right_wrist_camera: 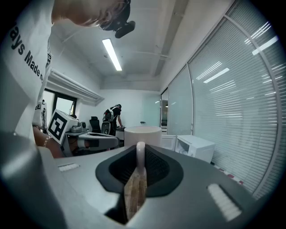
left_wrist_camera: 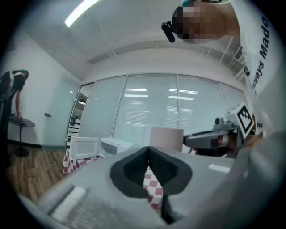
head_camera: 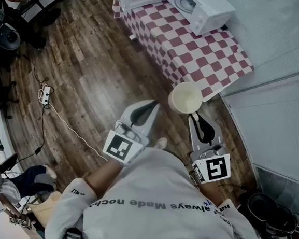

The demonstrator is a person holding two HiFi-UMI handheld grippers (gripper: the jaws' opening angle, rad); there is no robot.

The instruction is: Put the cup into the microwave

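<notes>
**Cup held in the air short of the microwave**

The right gripper (head_camera: pixel 195 118) pinches the handle of the pale cup (head_camera: pixel 185 97), holding it upright in the air over the wooden floor (head_camera: pixel 83 80), just off the near corner of the checkered tabletop (head_camera: pixel 195 50). The left gripper (head_camera: pixel 149 107) is pressed together on nothing, just beside the cup. The white microwave (head_camera: pixel 202 5) stands at the far end of the tabletop, door swung open.

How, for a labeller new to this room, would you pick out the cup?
Find the red-checked table with the white microwave. Off its near corner, the right hand-held gripper pinches the cup by its handle: the only round, cream, open-topped vessel around.
</notes>
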